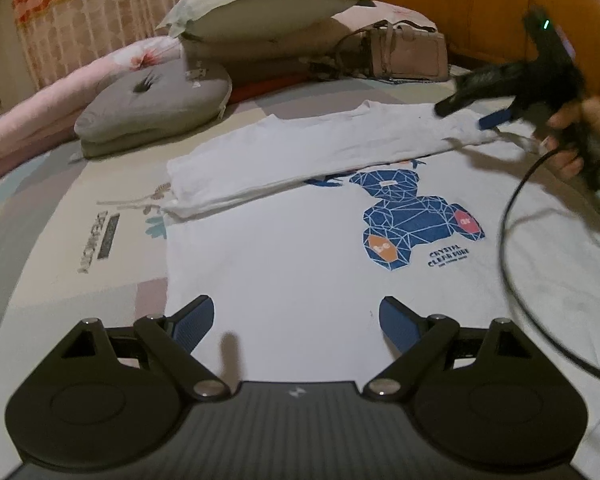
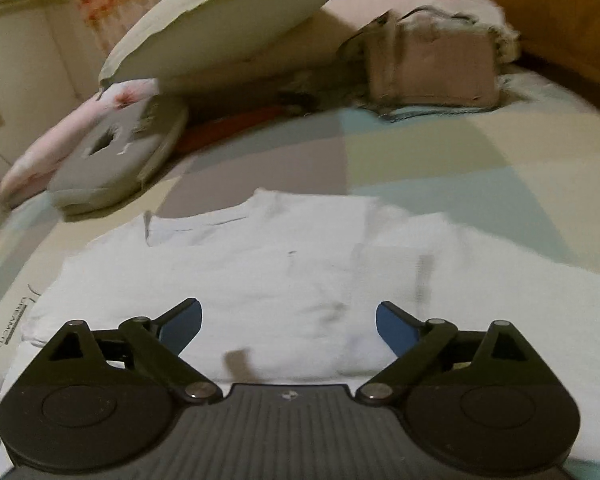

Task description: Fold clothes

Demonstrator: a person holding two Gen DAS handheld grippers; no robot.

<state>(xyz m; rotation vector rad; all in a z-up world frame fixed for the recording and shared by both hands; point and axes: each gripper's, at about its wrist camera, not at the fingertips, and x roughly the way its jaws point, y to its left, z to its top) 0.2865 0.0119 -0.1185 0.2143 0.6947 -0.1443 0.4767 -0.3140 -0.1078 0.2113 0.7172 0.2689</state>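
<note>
A white T-shirt (image 1: 284, 256) with a blue geometric bear print (image 1: 412, 216) lies flat on the bed. Its far side is folded over toward the middle as a long strip (image 1: 320, 148). My left gripper (image 1: 296, 316) hovers over the shirt's near part, open, with nothing between its fingers. In the left wrist view my right gripper (image 1: 470, 114), held by a hand (image 1: 568, 140), is at the strip's right end, just above the cloth. The right wrist view shows the right gripper (image 2: 288, 320) open over the plain white shirt (image 2: 260, 272), holding nothing.
A grey cushion (image 1: 152, 108), pillows (image 1: 260, 8) and a pink bag (image 1: 404, 52) sit at the far end of the bed. A wooden headboard (image 1: 480, 0) stands at the back right. A black cable (image 1: 512, 240) trails across the shirt's right side. The patterned bedsheet (image 1: 100, 240) shows at the left.
</note>
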